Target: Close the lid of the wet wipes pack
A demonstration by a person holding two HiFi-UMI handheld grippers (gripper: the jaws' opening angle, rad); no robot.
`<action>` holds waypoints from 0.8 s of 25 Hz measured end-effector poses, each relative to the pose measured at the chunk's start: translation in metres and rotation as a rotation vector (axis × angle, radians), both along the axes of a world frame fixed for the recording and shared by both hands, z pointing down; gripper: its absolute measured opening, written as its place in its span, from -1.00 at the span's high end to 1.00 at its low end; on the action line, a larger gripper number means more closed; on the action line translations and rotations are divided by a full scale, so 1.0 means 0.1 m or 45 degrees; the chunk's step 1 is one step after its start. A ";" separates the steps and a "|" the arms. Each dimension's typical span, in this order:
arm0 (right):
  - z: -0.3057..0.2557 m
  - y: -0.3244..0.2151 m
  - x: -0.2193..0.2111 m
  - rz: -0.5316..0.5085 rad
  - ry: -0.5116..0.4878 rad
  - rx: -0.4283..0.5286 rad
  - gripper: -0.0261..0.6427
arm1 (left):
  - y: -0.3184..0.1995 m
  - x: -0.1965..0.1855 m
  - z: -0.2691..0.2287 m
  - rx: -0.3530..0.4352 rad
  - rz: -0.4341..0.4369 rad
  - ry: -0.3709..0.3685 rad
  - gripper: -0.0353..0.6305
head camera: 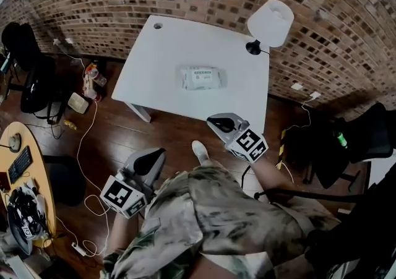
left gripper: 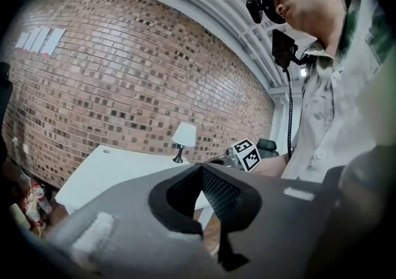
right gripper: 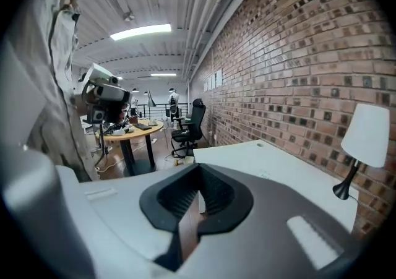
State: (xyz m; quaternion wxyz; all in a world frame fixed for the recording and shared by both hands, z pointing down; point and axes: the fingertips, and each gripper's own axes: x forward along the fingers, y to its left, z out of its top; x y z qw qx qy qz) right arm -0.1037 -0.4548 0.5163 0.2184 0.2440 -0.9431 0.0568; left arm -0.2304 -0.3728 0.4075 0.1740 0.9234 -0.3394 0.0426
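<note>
As the wipes pack (head camera: 203, 78) lies crosswise on the desk (head camera: 161, 55) ahead, the right claw (head camera: 216, 122) (pressed together, like the left claw (head camera: 151, 159)) is nearer.

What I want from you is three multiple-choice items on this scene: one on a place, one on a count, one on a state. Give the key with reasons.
1. The wet wipes pack lies:
A. near the middle of the white table
B. on the floor
C. on a chair

2. Lamps standing on the table:
A. none
B. one
C. three

3. The right tongs are:
A. shut on the pack
B. shut, holding nothing
C. wide open around the lamp

Key:
1 A: the head view shows the pack mid-table.
2 B: a single white lamp stands at the far right corner.
3 B: the right gripper view shows the tips meeting with nothing between them.
</note>
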 end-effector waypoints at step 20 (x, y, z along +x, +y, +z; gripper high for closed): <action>-0.83 1.93 1.06 0.085 -0.129 0.112 0.91 | 1.28 1.47 0.14 -0.008 0.325 -0.084 0.89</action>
